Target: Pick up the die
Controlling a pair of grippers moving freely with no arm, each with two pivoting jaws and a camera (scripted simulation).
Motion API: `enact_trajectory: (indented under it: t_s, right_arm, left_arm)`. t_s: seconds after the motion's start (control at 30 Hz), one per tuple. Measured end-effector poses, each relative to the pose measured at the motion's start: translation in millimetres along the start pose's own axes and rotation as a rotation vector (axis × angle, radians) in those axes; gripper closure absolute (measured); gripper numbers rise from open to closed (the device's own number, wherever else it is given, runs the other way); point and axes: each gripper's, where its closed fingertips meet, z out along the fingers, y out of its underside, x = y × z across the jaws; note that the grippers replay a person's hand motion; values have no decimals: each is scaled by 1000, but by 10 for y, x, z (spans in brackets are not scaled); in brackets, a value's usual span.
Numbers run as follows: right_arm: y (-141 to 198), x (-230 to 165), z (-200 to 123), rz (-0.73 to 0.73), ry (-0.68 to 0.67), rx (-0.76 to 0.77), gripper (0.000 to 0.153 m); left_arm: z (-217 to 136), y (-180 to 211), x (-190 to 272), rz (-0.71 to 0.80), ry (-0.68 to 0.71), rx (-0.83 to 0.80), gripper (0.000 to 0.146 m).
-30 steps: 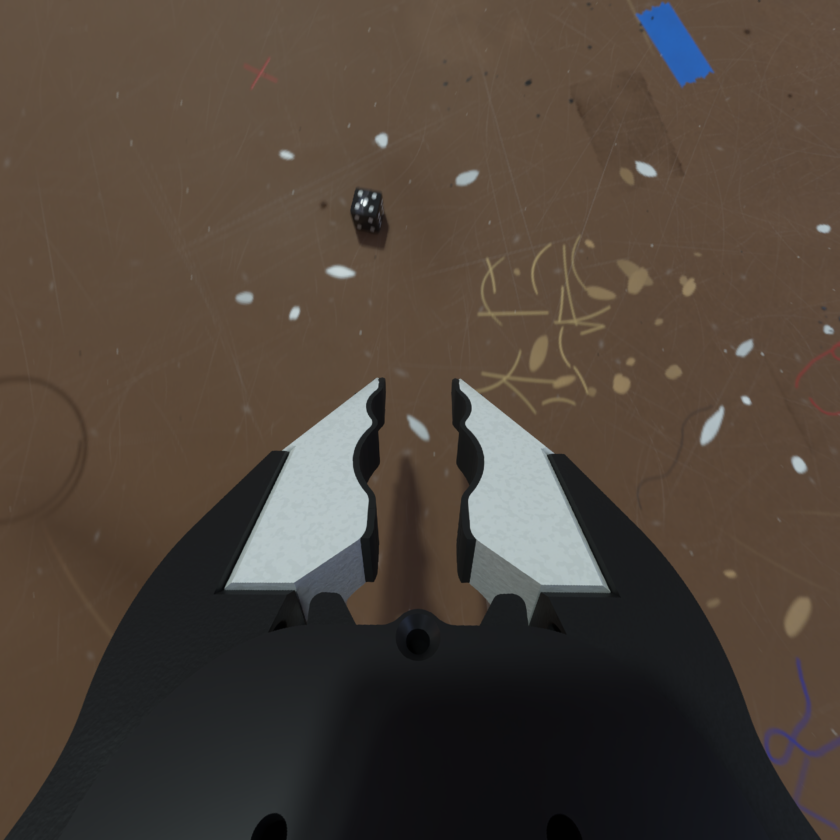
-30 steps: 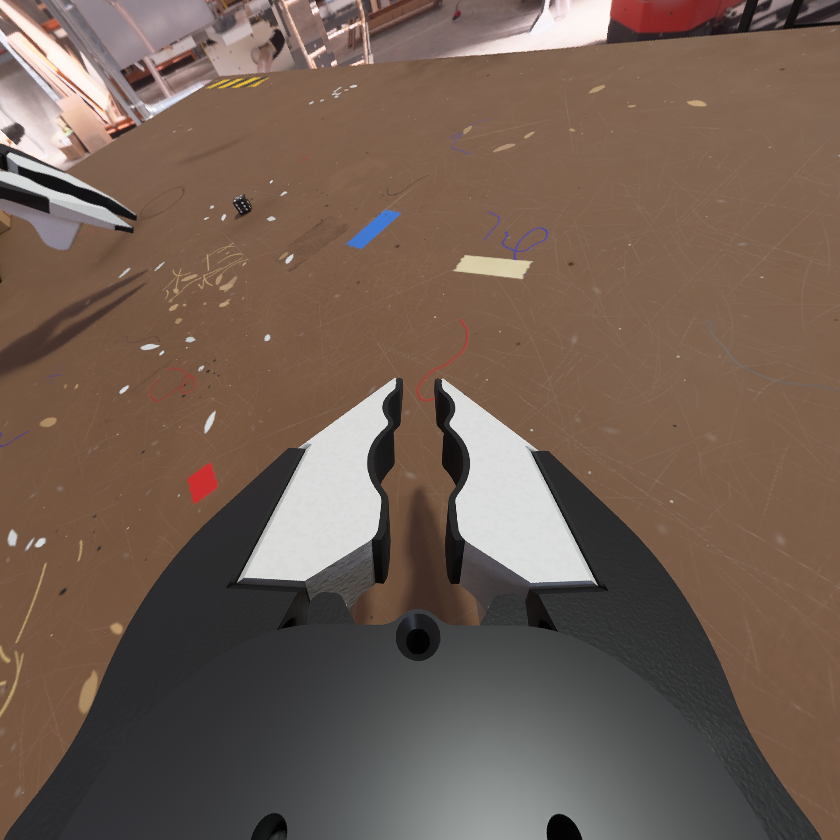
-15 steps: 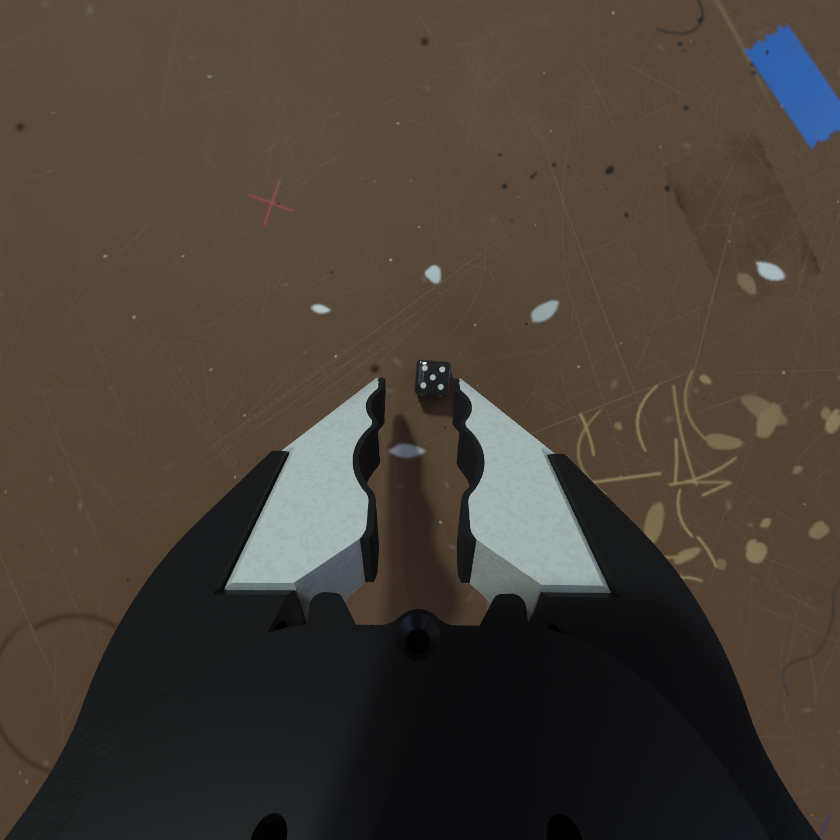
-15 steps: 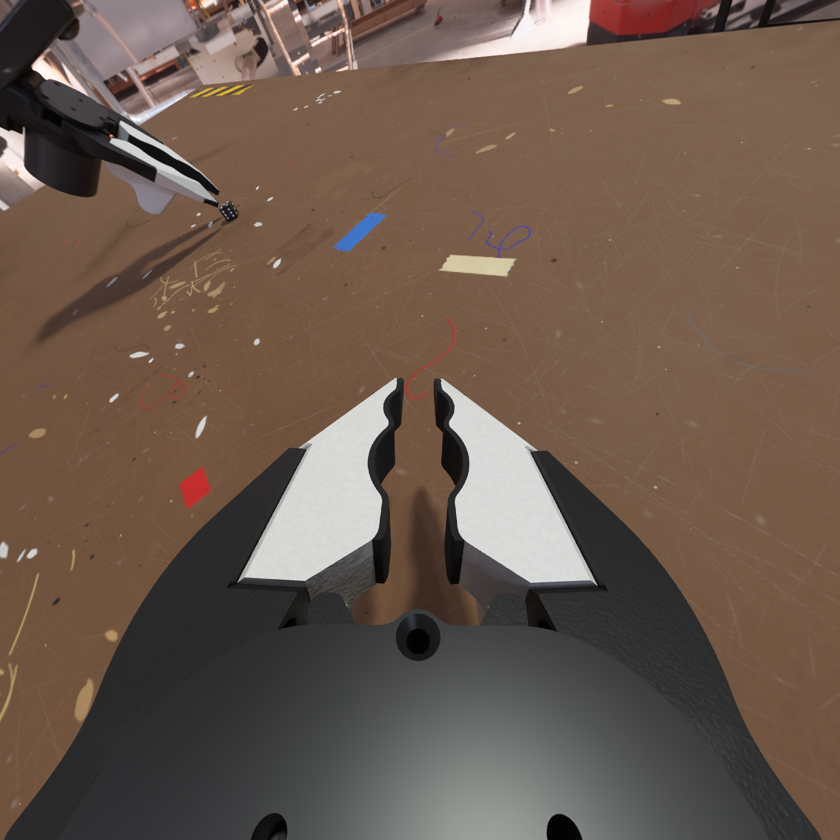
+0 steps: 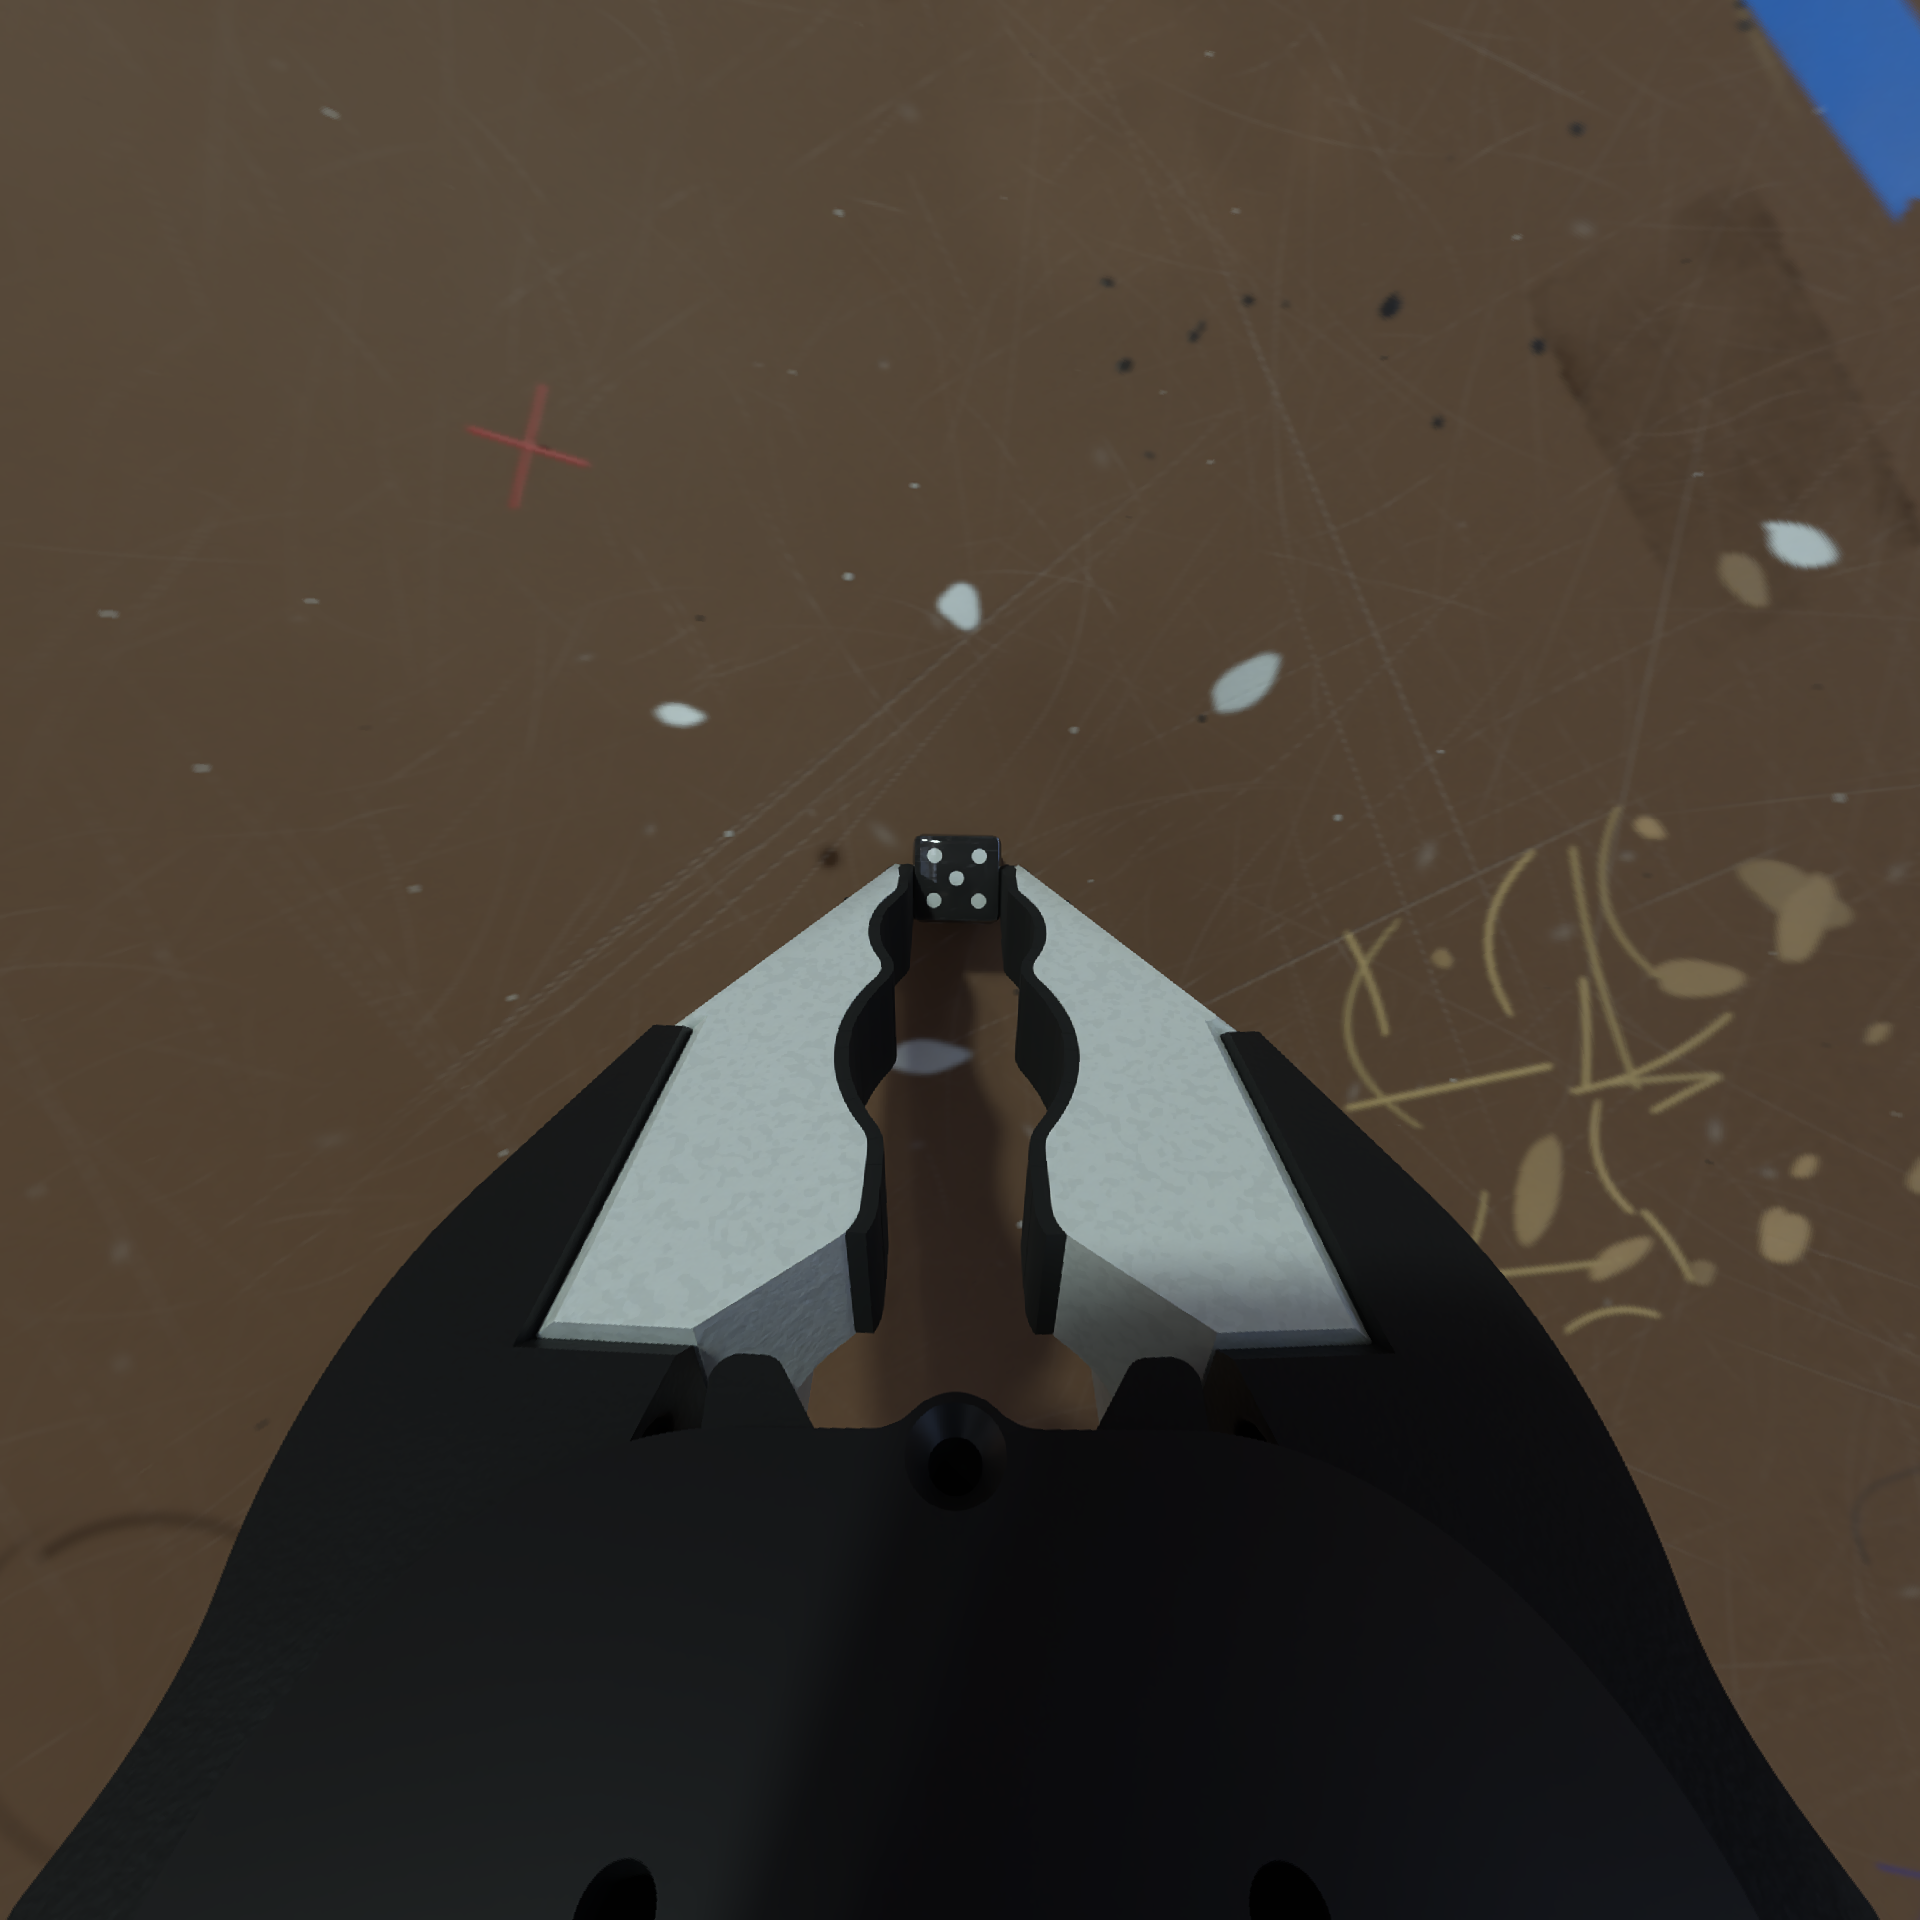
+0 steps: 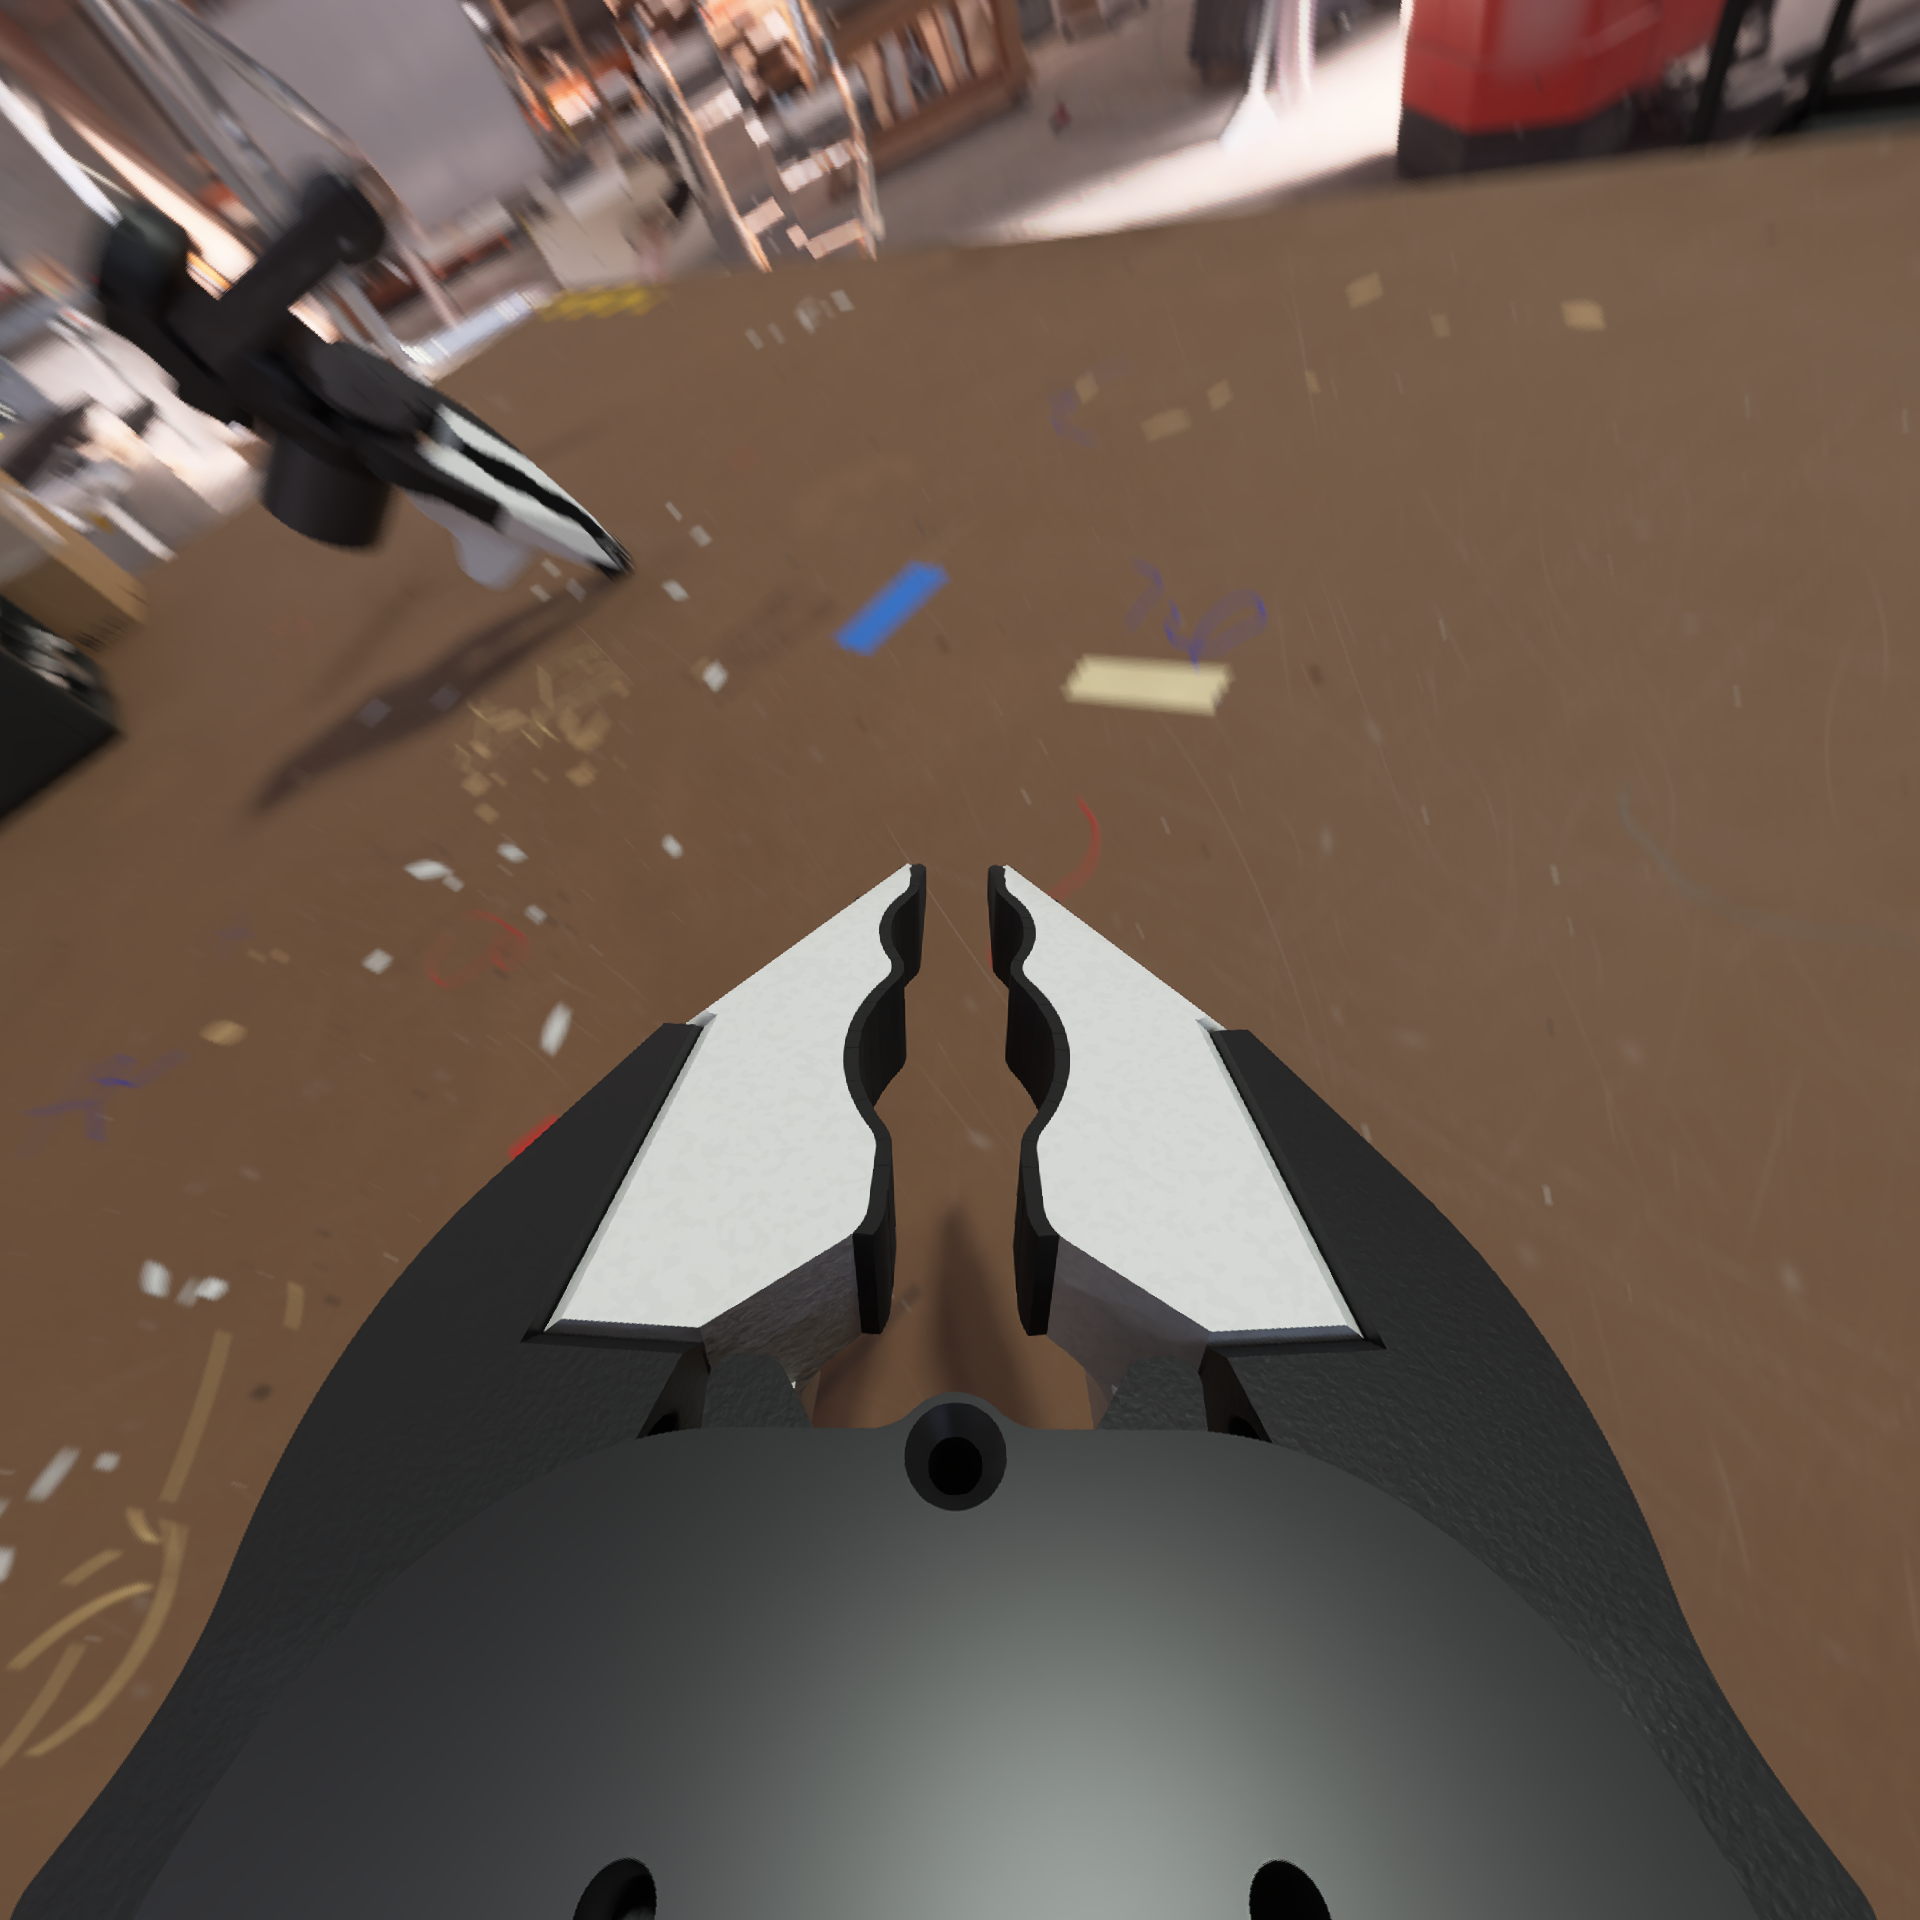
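Left wrist view: small black cube die with white pips (image 5: 957,879), five pips facing the camera, sits at the very tip of the left gripper (image 5: 957,881), pressed between the black wavy inner pads of its two white, black-backed fingers (image 5: 758,1132); the jaws are drawn in to the width of the die and touch it on both sides, while behind the die the gap between the fingers stays empty. Whether the die rests on the surface or is raised off it cannot be told. Beneath the die lies a scratched brown tabletop (image 5: 312,935). Just beyond the die are pale white paint flecks (image 5: 1245,683); up and to the left of the die is a thin red cross mark (image 5: 528,449); to the right of the die is a cluster of tan scribbles and blots (image 5: 1558,1060); far up and to the right of the die, at the picture's corner, is a strip of blue tape (image 5: 1849,94). Right wrist view (blurred): the left gripper (image 6: 613,561) appears far off at upper left, tilted tip-down to the tabletop (image 6: 1558,831), the die itself too small to make out; the blue tape (image 6: 891,608) and a cream tape strip (image 6: 1143,686) lie to the right of that tip. Right gripper (image 6: 956,878) is well apart from the die, jaws parted by a narrow gap and holding nothing.
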Motion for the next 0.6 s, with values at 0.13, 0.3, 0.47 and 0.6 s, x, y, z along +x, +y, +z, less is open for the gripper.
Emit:
enact_trajectory:
  t_s: [0.13, 0.3, 0.47, 0.6]
  right_arm:
    - [-604, -247, -33, -42, -124, 65, 136]
    - [-1052, -518, 249, -238, -268, -32, 121]
    - [-1074, -836, 903, -497, -410, -12, 110]
    - [-1026, -1083, 1246, -389, -541, 132, 103]
  left_arm:
    - [-227, -152, -124, -2, -125, 46, 130]
    - [-791, -1045, 492, 83, -56, 443, 130]
    - [-1074, -1758, 1551, 76, 250, 905, 130]
    - [-856, -1850, 1894, 159, 201, 906, 130]
